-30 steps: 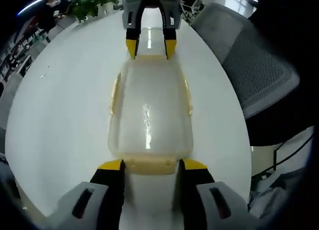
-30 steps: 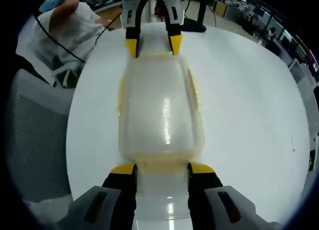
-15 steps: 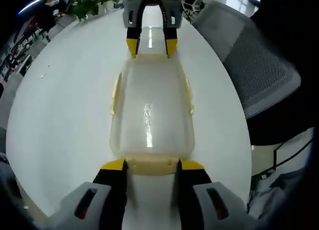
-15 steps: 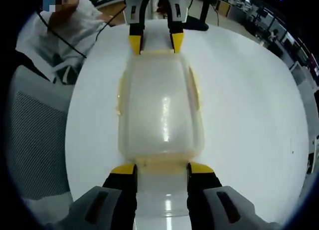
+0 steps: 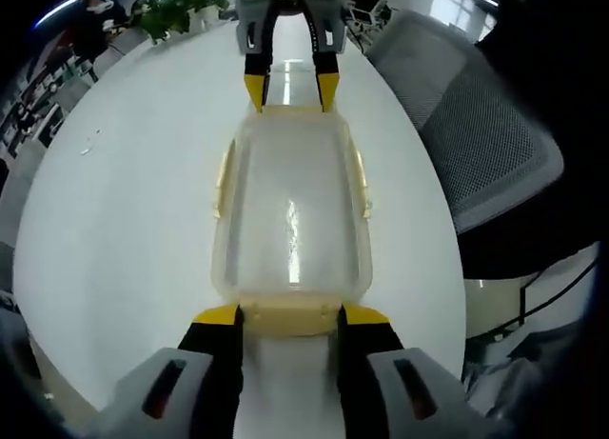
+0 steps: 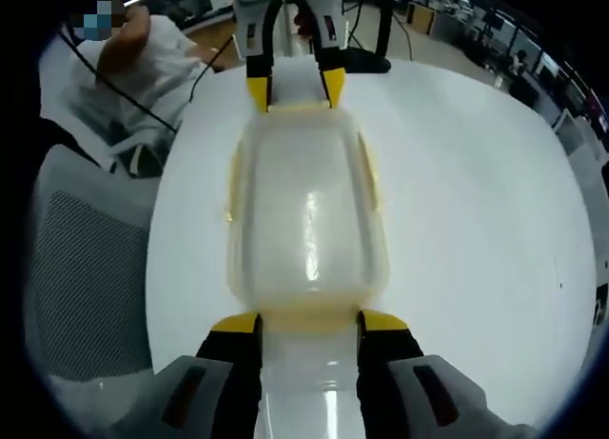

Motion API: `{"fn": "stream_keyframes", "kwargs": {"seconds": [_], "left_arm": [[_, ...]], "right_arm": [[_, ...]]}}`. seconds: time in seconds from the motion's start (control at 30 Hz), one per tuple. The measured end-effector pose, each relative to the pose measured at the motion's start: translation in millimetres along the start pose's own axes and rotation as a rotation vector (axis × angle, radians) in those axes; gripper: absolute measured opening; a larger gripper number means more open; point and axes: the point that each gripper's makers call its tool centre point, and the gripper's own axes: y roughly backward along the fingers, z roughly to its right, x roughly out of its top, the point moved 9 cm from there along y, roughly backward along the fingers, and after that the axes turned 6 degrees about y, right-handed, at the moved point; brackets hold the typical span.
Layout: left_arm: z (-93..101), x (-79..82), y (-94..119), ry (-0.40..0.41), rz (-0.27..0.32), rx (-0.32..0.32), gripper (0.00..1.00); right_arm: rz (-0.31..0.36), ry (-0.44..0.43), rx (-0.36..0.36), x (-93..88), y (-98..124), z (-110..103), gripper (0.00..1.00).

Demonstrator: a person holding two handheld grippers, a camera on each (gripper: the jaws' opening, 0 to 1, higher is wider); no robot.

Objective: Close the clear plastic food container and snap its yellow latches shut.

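Left hand-held gripper (image 5: 283, 314) sits low at the near short end of the container (image 5: 290, 215), jaws apart, yellow tips flanking the end latch (image 5: 288, 316) on both sides. Whether the tips press the latch or just stand beside it cannot be told. The right hand-held gripper (image 5: 290, 89) faces it from the far short end, jaws also spread, tips at the container's far corners.

Right gripper view, same layout mirrored: right hand-held gripper (image 6: 308, 322) at its near end of the container (image 6: 306, 210), jaws spread either side of the end latch (image 6: 309, 315); left hand-held gripper (image 6: 297, 87) at the far end.

Hard to make out: the far end latch is mostly hidden between the opposite gripper's tips. The side latches (image 5: 360, 184) are thin pale-yellow strips along the long edges; cannot tell if they are snapped down.

Container: clear, cloudy plastic, rounded rectangle, lid on, glare streak down the middle. It lies on the white desk (image 5: 124, 201), lengthwise between the two grippers. A grey mesh chair (image 5: 485, 125) stands at the right of the desk; a potted plant (image 5: 176, 6) is at the far edge. A person in white (image 6: 124, 68) is beyond the desk in the right gripper view.
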Motion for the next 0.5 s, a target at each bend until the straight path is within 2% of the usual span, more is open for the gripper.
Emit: {"fn": "stream_keyframes", "kwargs": {"seconds": [0.23, 0.33, 0.5], "left_arm": [[1.8, 1.3, 12.0, 0.021, 0.004, -0.007, 0.37], [1.0, 3.4, 16.1, 0.044, 0.028, -0.008, 0.37], [-1.4, 8.0, 23.5, 0.031, 0.028, 0.007, 0.37]], "right_arm": [[0.015, 0.017, -0.001, 6.9, 11.7, -0.2, 0.38], [0.018, 0.031, -0.010, 5.8, 18.0, 5.0, 0.37], [0.040, 0.023, -0.008, 10.6, 33.1, 7.2, 0.38]]}}
